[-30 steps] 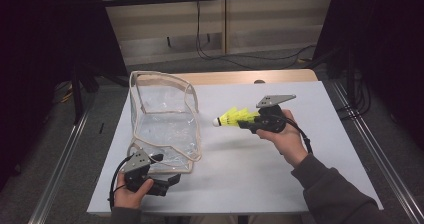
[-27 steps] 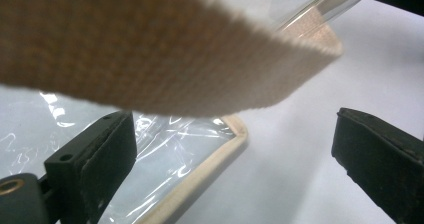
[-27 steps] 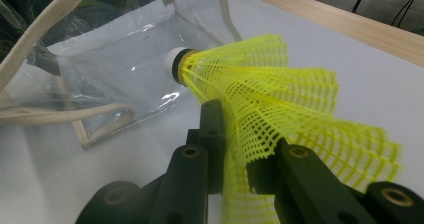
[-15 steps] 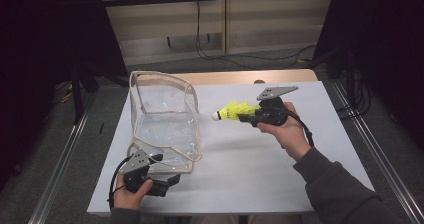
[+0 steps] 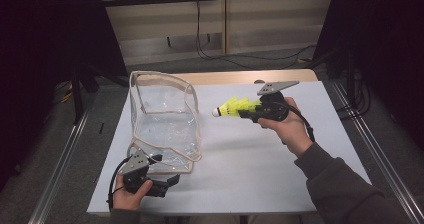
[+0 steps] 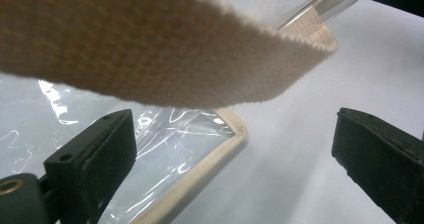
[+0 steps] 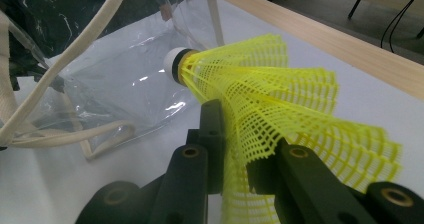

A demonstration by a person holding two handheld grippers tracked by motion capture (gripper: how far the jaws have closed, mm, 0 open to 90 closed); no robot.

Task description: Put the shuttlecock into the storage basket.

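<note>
Right gripper (image 5: 245, 112): jaws clamped on yellow shuttlecock (image 5: 234, 107) skirt, held above table (image 5: 250, 174), cork tip toward clear bag (image 5: 165, 119) | Left gripper (image 5: 167, 181): jaws wide apart, nothing pinched, low at bag's near corner, beige strap (image 6: 150, 49) overhead.

Bare white tabletop (image 5: 260, 159) lies open between the upright clear plastic bag with beige trim (image 5: 165, 116) and the right claw (image 5: 239, 112).

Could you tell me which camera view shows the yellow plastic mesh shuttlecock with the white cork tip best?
The right gripper view: the yellow plastic mesh shuttlecock is close, its skirt pinched between the right gripper jaws. The high view shows it small, pointing toward the clear plastic bag.
</note>
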